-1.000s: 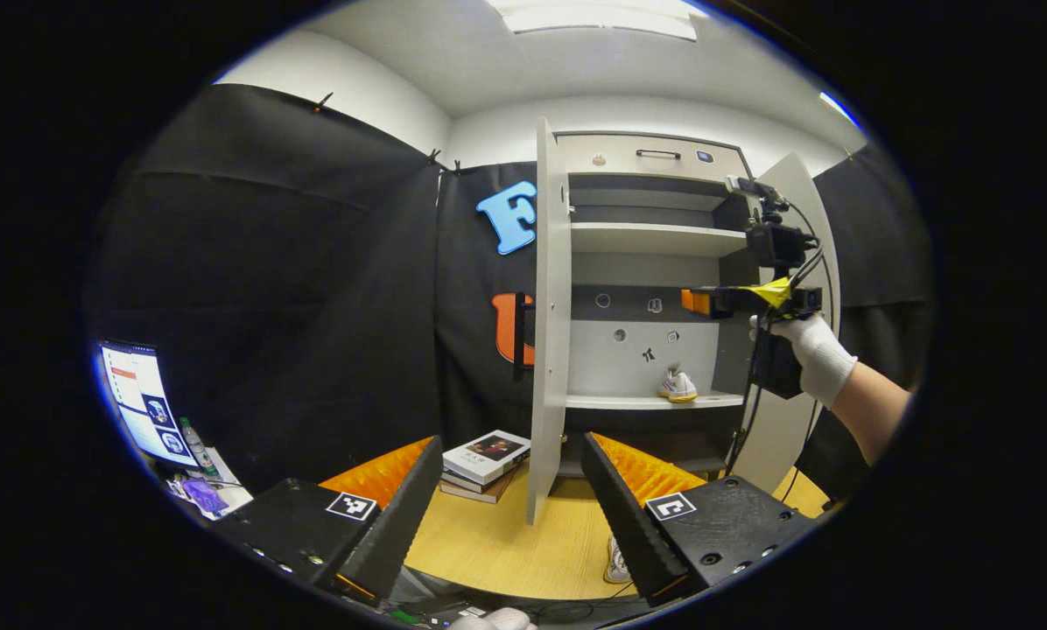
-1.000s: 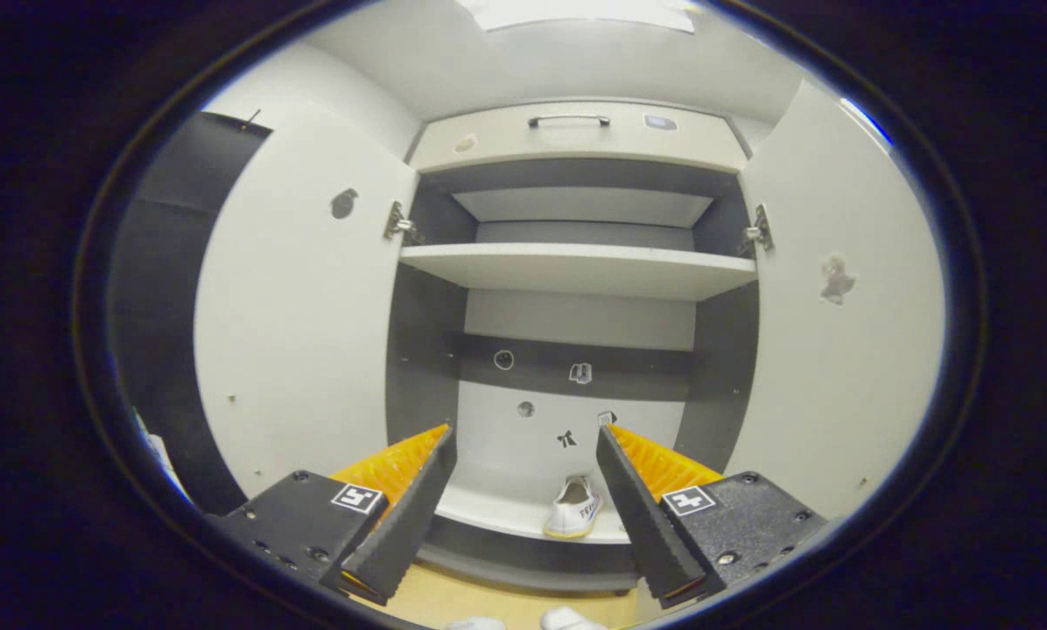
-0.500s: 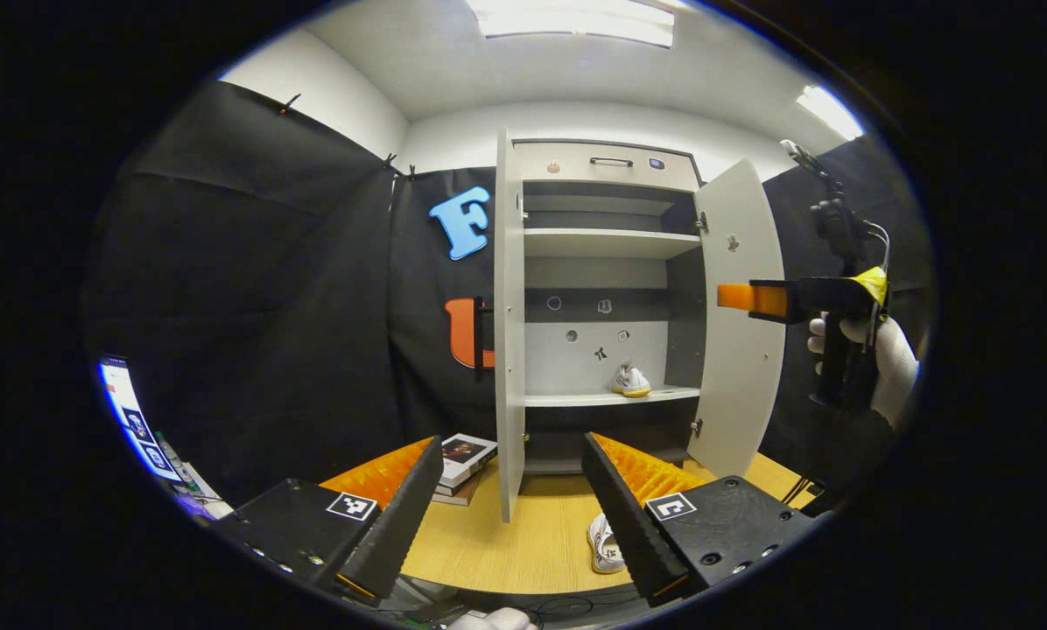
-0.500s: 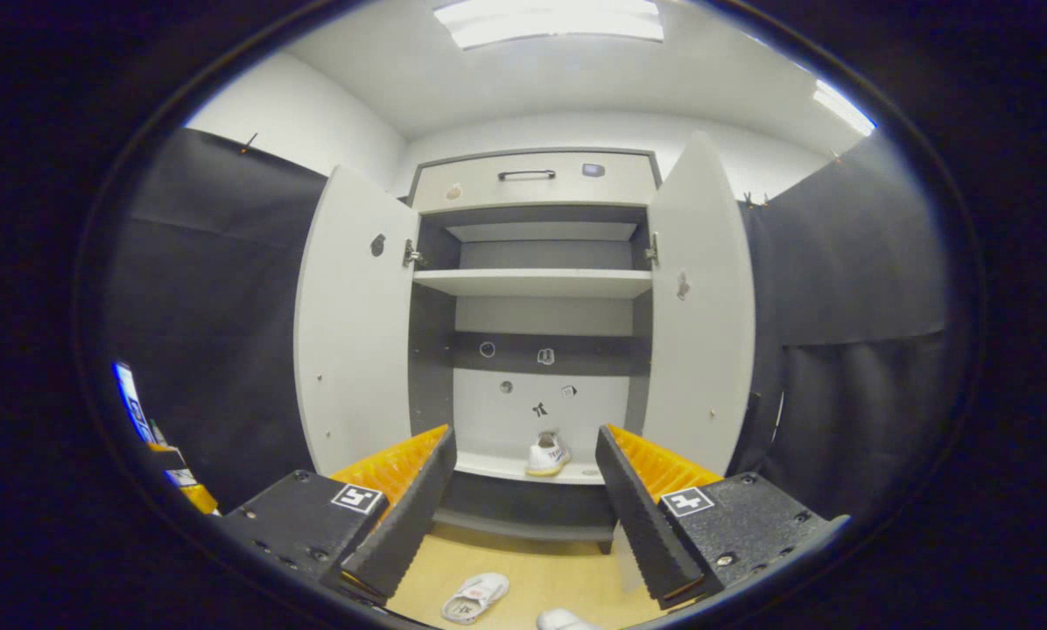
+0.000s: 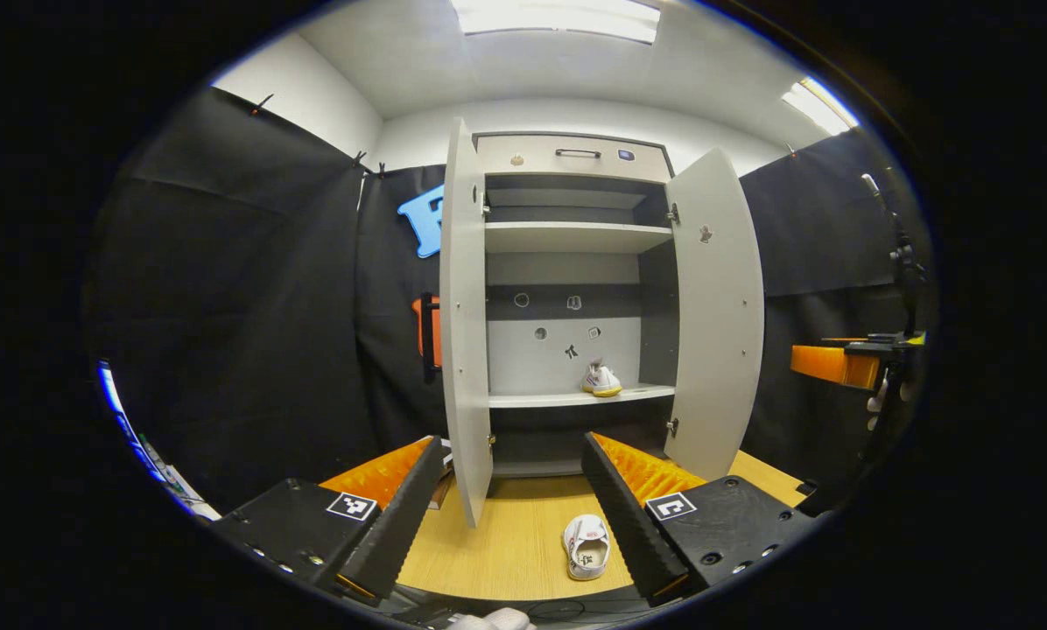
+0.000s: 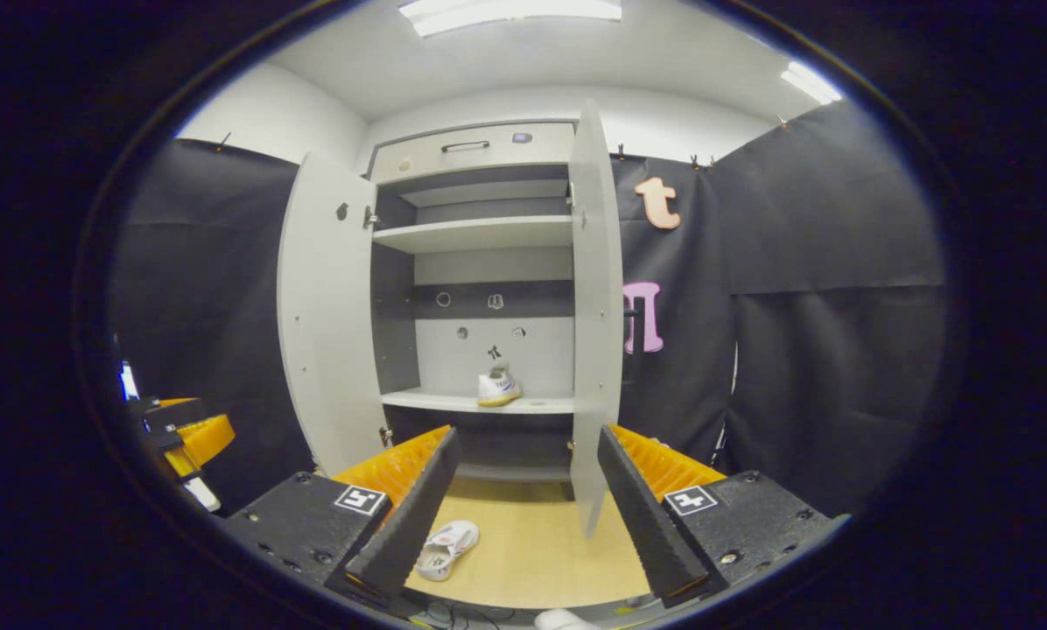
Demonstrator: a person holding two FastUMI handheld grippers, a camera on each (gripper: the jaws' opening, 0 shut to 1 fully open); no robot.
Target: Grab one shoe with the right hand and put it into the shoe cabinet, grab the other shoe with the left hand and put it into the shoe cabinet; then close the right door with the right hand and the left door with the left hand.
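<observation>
The white shoe cabinet (image 5: 572,156) stands with both doors open: left door (image 5: 465,324), right door (image 5: 714,315). One white shoe (image 5: 601,380) sits on the lower shelf (image 5: 576,399). The other white shoe (image 5: 586,546) lies on the wooden table (image 5: 506,542), just left of my left gripper's right finger. My left gripper (image 5: 510,516) is open and holds nothing. My right gripper (image 6: 523,516) is also open with nothing in it, well back from the cabinet (image 6: 471,149). In the right gripper view the shelf shoe (image 6: 498,386) and the table shoe (image 6: 447,549) both show.
The right gripper (image 5: 825,363), held by a gloved hand, hangs at the far right of the left gripper view. The left gripper (image 6: 195,437) shows at the left edge of the right gripper view. A stack of books (image 5: 442,490) peeks out beside the left door. Black cloth walls surround the cabinet.
Both grippers have drawn back from the cabinet. The right gripper left the shelf area and swung off to the right. The shoe on the table has come into fuller view.
</observation>
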